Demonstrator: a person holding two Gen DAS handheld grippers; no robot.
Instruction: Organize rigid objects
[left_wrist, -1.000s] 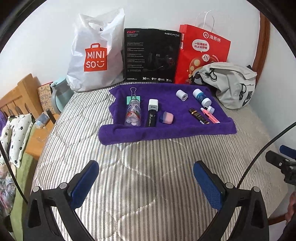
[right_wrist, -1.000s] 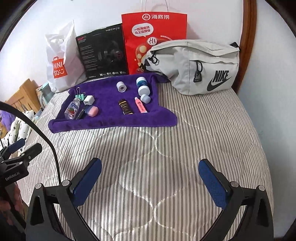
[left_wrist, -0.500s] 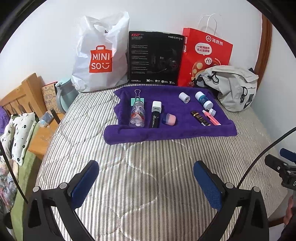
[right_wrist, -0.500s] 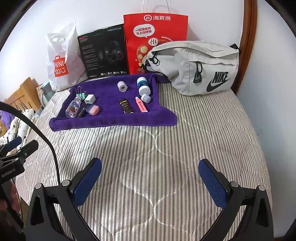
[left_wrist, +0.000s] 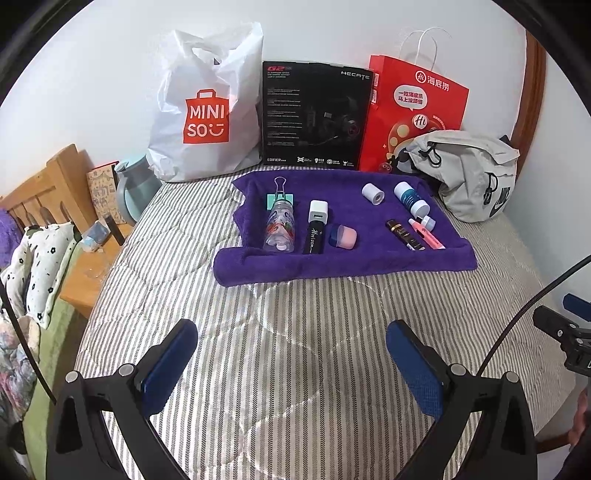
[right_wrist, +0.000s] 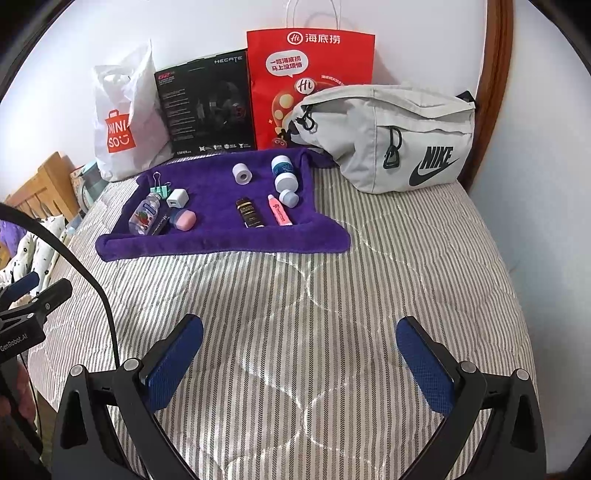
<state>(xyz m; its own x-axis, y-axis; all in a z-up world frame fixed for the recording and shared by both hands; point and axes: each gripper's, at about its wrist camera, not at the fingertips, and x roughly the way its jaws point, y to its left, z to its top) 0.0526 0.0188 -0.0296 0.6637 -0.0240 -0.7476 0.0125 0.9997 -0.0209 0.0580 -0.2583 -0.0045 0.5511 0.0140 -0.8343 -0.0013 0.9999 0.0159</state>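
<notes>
In the left wrist view, the left gripper (left_wrist: 291, 363) is spread wide and holds nothing, low over the striped bed (left_wrist: 295, 332). The little things all lie on the purple towel (left_wrist: 343, 262) up at 12 o'clock. On the towel's 9 o'clock side are the clear bottle (left_wrist: 279, 229), the green clip (left_wrist: 279, 201) touching its top, the black tube (left_wrist: 314, 236) with the white plug (left_wrist: 318, 212) at its far end, and the pink jar (left_wrist: 343, 236). On the 3 o'clock side are the white roll (left_wrist: 373, 193), the blue bottle (left_wrist: 410, 199), the dark stick (left_wrist: 404, 234) and the pink pen (left_wrist: 426, 233). In the right wrist view, the right gripper (right_wrist: 299, 365) is also spread wide and holds nothing. The towel is at 11 o'clock, and the grey bag (right_wrist: 388, 136) sits just past it at 1 o'clock. The things lie in two neat bunches, so this could be tidy already, or they could be waiting to go somewhere. I cannot tell which. To pick one up well, come down straight, put one finger on each long side, and squeeze gently so round things do not roll away.
</notes>
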